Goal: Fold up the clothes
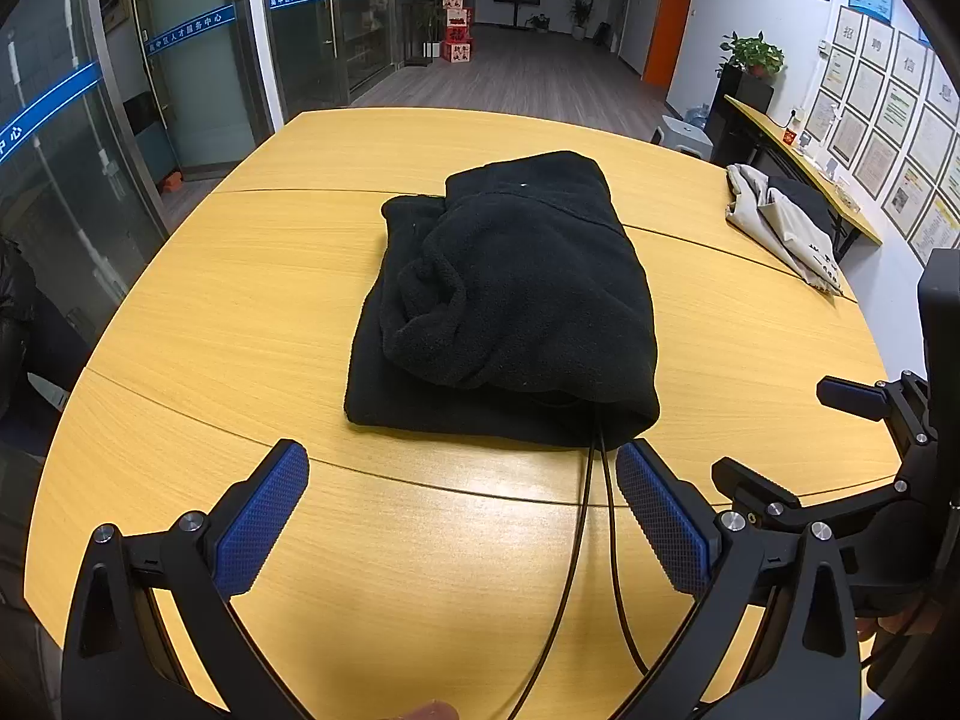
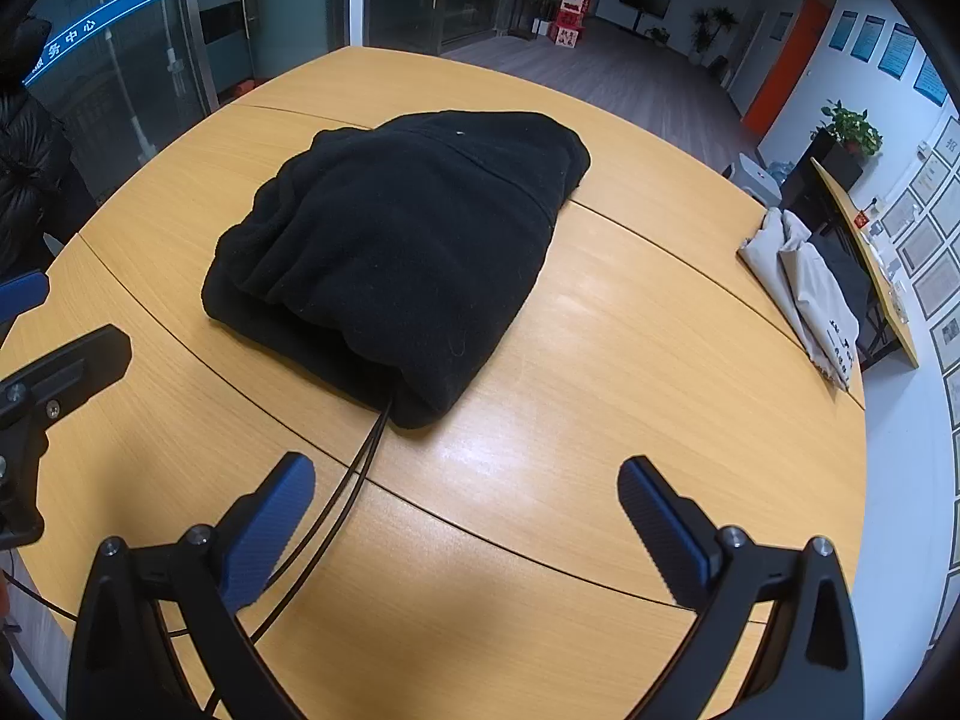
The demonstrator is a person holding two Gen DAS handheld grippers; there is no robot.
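Left wrist view first: we've got the left claw (image 1: 462, 480) hanging just above the wooden surface (image 1: 210, 312), fingers spread wide with nothing between them, blue pads (image 1: 264, 516) facing each other. Right past the fingertips sits the black fleece garment (image 1: 510, 300), bundled into a rough rectangle around the middle of the surface, with a lumpy rolled bit on top toward its left side. Two thin dark cords (image 1: 591, 510) run out from under its near edge and trail toward us between the fingers. Over on the far right of the surface there's a light grey garment (image 1: 780, 228) with something dark lying on it, well apart from the fleece. At the right edge of this view we can see the right claw (image 1: 780, 438) from the side, also released. From the right wrist view it's the same story: the right claw (image 2: 465, 489) is splayed wide and holding nothing, hovering over bare wood, with the black fleece (image 2: 396, 240) ahead and a bit to the left, and the cords (image 2: 354, 480) passing by its left finger. The left claw pokes in at the left edge there. A person in a dark puffy jacket (image 2: 24, 180) is at the far left, next to the glass doors (image 2: 288, 6).
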